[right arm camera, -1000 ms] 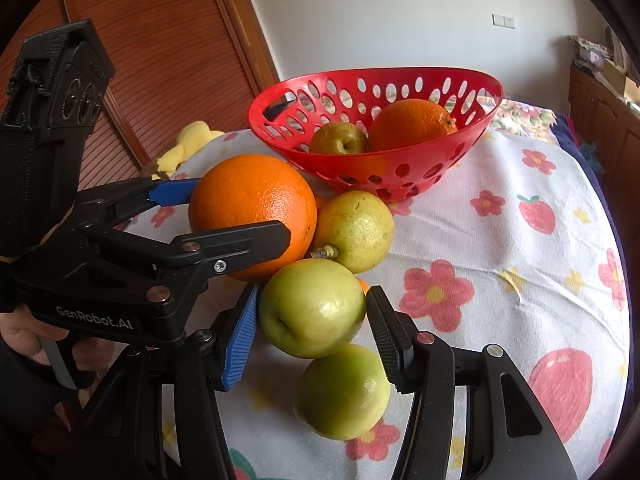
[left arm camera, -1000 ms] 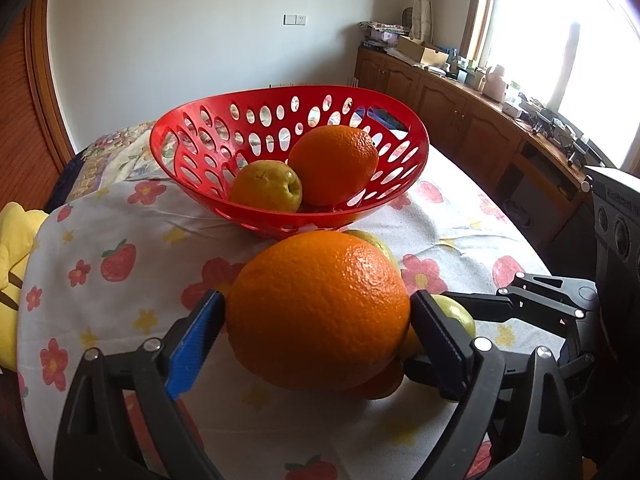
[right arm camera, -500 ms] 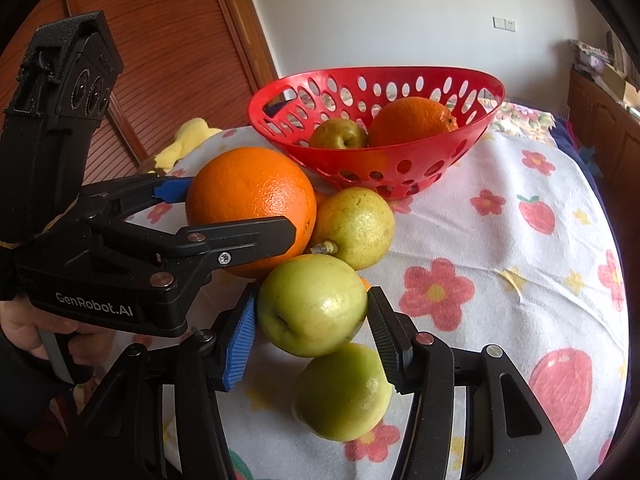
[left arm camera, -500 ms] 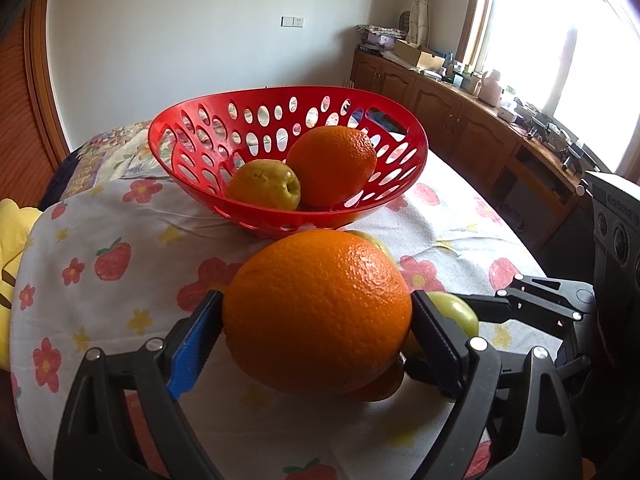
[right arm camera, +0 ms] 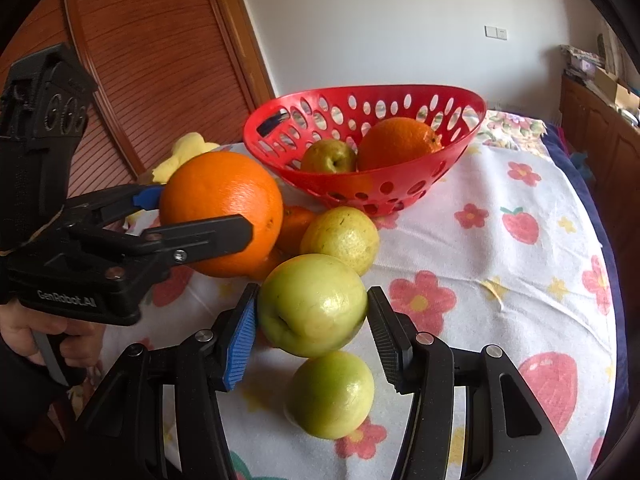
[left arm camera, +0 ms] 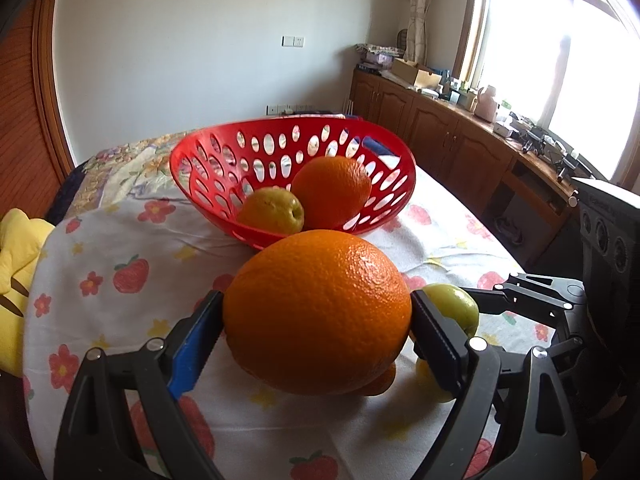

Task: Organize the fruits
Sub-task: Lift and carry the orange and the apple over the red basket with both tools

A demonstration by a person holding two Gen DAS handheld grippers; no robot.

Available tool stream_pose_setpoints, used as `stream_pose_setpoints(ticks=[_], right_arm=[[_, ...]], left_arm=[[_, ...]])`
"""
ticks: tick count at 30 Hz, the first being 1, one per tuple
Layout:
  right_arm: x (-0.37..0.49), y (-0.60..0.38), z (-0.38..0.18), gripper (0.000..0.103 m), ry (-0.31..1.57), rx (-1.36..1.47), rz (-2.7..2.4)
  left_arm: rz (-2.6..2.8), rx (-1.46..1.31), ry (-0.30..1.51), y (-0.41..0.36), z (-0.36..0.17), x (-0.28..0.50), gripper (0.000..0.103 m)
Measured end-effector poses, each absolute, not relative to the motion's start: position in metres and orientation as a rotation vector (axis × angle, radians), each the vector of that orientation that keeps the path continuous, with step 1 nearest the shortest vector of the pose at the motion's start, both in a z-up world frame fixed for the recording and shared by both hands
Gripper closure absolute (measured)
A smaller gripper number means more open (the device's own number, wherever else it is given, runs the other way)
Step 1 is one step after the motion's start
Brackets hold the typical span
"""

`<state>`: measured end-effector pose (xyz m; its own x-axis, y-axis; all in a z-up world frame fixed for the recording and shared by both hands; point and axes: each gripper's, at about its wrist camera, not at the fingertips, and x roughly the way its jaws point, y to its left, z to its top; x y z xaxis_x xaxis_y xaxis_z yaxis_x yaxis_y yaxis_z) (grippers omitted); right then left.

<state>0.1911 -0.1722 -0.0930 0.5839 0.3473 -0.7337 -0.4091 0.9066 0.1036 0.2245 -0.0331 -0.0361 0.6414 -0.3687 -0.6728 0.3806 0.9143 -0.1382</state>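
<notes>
While both lifted: L claw [left arm camera: 316,320] clamps orange [left arm camera: 318,312], R claw [right arm camera: 312,320] clamps apple [right arm camera: 312,304]. Both firm, smooth, roundish; grip at widest girth. Basket [right arm camera: 400,188] near.

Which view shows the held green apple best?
Right wrist: the green apple sits whole between the right gripper fingers, centre frame. Left wrist shows only a sliver of it, mostly hidden behind the orange held by the left gripper.

Both jaws seemingly clamped, lifted
</notes>
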Motion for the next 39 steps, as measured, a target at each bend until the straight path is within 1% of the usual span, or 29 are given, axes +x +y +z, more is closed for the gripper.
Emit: stream_pose_setpoints(ticks=[12, 24, 31, 39], right_arm=[[0.188, -0.179, -0.065, 0.048, 0.783, -0.098, 0.43], [0.221, -0.181, -0.026, 0.048, 0.709, -0.149, 0.42], [0.247, -0.18, -0.016, 0.048, 0.687, -0.178, 0.427], [0.28, -0.183, -0.021, 0.048, 0.697, -0.194, 0.428]], left_arm=[[-0.415, 0.022, 0.693, -0.027, -0.004, 0.22, 0.013], [-0.407, 0.049, 0.625, -0.024, 0.028, 0.248, 0.013], [-0.398, 0.052, 0.626, -0.025, 0.026, 0.272, 0.013], [-0.397, 0.047, 0.646, -0.027, 0.017, 0.303, 0.013]])
